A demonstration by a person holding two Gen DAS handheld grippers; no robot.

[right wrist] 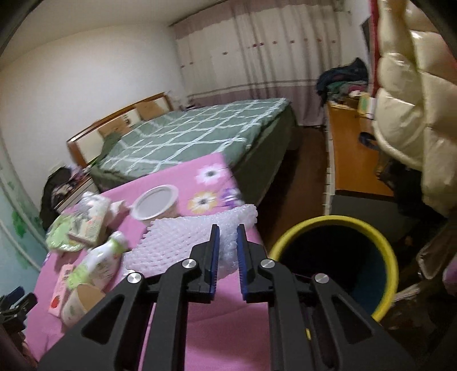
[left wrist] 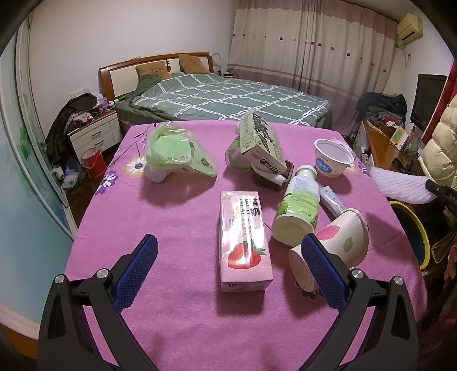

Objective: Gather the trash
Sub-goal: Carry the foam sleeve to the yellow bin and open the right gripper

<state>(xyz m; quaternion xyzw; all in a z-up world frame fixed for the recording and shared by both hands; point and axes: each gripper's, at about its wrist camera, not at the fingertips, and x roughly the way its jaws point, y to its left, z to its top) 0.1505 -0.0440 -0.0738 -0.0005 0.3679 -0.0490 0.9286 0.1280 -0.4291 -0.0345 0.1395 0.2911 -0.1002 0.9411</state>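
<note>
While your right hand-held gripper (right wrist: pixel 228 237) is pinching only the foam net's (right wrist: pixel 182 237) edge, it is risking slipping out short of the bin (right wrist: pixel 391 256) just right of it.

White walls (left wrist: pixel 85 34) are enclosing a bedroom; a bed (left wrist: pixel 222 97) with a wooden headboard (left wrist: pixel 154 61) is standing against the far wall, wearing a green checked cover and two tan pillows (left wrist: pixel 171 67); long pale curtains (left wrist: pixel 314 48) with a darker band are hanging closed beside it; an air conditioner (left wrist: pixel 410 27) is sitting high on the wall; a white nightstand (left wrist: pixel 97 134) is carrying a heap of dark clothing; a wooden desk (right wrist: pixel 351 159) is lining the other side, piled with clothes, a dark screen (left wrist: pixel 428 97) standing near it; dark wooden floor (right wrist: pixel 305 171) is showing between; a cream puffer coat (right wrist: pixel 414 120) is hanging close by.
</note>
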